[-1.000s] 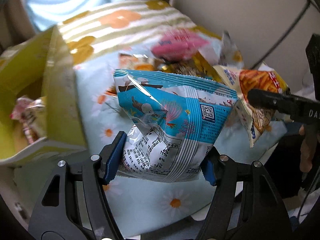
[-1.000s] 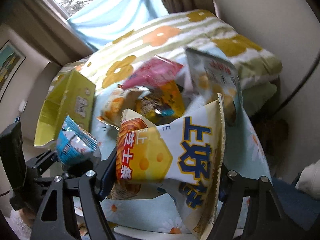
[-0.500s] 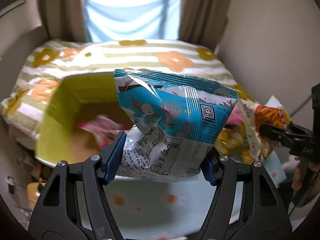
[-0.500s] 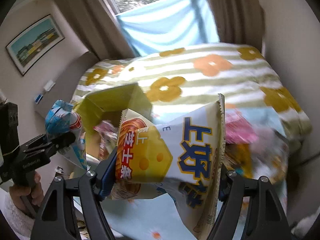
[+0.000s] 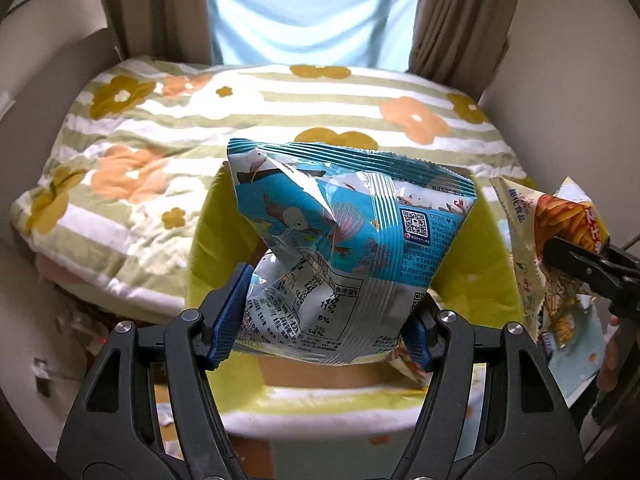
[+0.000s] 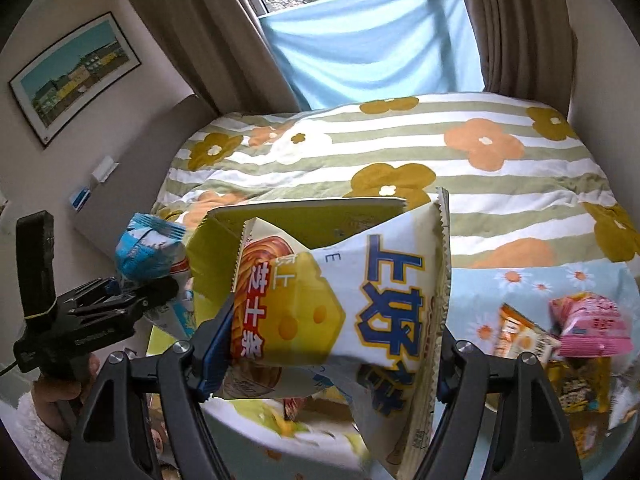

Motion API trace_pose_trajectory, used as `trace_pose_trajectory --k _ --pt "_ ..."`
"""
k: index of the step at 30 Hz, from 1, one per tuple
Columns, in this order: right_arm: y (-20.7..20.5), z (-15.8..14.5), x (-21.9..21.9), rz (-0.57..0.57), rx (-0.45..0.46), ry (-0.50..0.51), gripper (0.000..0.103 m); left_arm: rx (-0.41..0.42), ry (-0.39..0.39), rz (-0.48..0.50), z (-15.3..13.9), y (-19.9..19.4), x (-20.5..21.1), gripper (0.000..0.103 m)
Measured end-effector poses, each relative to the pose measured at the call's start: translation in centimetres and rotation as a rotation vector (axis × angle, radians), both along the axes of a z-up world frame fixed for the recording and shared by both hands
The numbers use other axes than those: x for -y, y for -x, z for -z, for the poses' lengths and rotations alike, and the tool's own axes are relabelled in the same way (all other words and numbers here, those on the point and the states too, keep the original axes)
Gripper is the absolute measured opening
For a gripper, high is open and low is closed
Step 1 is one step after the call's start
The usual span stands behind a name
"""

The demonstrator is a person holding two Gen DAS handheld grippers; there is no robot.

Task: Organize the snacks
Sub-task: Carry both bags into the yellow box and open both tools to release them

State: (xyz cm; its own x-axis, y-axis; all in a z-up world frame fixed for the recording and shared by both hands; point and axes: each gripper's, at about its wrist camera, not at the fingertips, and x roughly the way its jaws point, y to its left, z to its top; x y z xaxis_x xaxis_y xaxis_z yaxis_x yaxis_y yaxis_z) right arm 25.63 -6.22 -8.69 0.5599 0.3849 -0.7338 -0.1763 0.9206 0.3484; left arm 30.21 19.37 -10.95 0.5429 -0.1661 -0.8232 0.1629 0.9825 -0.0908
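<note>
Two bags are now hanging over the yellow-green box (image 5: pixel 224 236), where a second ago you were still holding them above the snack pile on the daisy-print cloth (image 6: pixel 516 304). Your left gripper (image 5: pixel 320 320) is pinching the blue snack bag (image 5: pixel 352 248) by its lower half, fingers closed narrow on the foil, and it is riding just above the box opening. Your right gripper (image 6: pixel 332 356) is clamping the white-and-yellow cheese-stick bag (image 6: pixel 348 304) the same way, slightly to the right of the blue one and also over the box. That swing away from the pile suggests you are entering the drop step, so both bags are probably about ready to be let go inside; the box wall is sitting close under them, so you are likely needing a clean release rather than more travel. Several snacks are still waiting on the cloth at the far right: a pink packet (image 6: pixel 592 324), an orange packet (image 6: pixel 524 336) and a yellow packet (image 6: pixel 580 388). Behind the box, a striped floral quilt (image 5: pixel 280 92) is covering the bed, with brown curtains (image 6: pixel 516 20) and a pale blue drape (image 5: pixel 312 12) at the window, and a framed picture (image 6: pixel 72 76) is hanging on the left wall
</note>
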Motion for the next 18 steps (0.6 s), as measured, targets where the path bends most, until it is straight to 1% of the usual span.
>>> trace_pose_trajectory --k 3,5,7,9,10,12,13,14,18 --pt "-1.3 1.0 -1.2 0.039 -0.037 0.004 0.073 -0.044 0.001 0.02 1.7 -2.6 -0.5 0.064" --pt "-1.6 1.5 -1.3 0.058 -0.056 0.008 0.073 -0.075 -0.01 0.041 3.2 -4.2 -0.4 0.064" --pt "-2.2 2.2 -1.7 0.082 -0.076 0.022 0.073 -0.094 -0.023 0.057 4.3 -5.1 -0.3 0.064" --pt "-2.5 2.6 -2.0 0.095 -0.088 0.027 0.073 -0.116 -0.016 0.07 5.3 -5.9 -0.3 0.066" --pt "-2.6 2.8 -2.0 0.1 -0.097 0.029 0.073 -0.119 -0.011 0.068 5.6 -6.1 -0.2 0.068" --pt "-3.0 3.1 -2.1 0.108 -0.108 0.029 0.073 -0.12 -0.016 0.061 6.0 -6.6 -0.2 0.088" --pt "-3.3 3.2 -2.2 0.111 -0.11 0.028 0.073 -0.117 -0.025 0.057 6.1 -6.7 -0.2 0.102" --pt "-3.5 3.2 -2.2 0.113 -0.112 0.026 0.073 -0.104 -0.031 0.051 6.0 -6.6 -0.3 0.103" --pt "-3.9 3.6 -2.3 0.115 -0.121 0.031 0.075 -0.1 -0.042 0.056 5.7 -5.9 -0.7 0.103"
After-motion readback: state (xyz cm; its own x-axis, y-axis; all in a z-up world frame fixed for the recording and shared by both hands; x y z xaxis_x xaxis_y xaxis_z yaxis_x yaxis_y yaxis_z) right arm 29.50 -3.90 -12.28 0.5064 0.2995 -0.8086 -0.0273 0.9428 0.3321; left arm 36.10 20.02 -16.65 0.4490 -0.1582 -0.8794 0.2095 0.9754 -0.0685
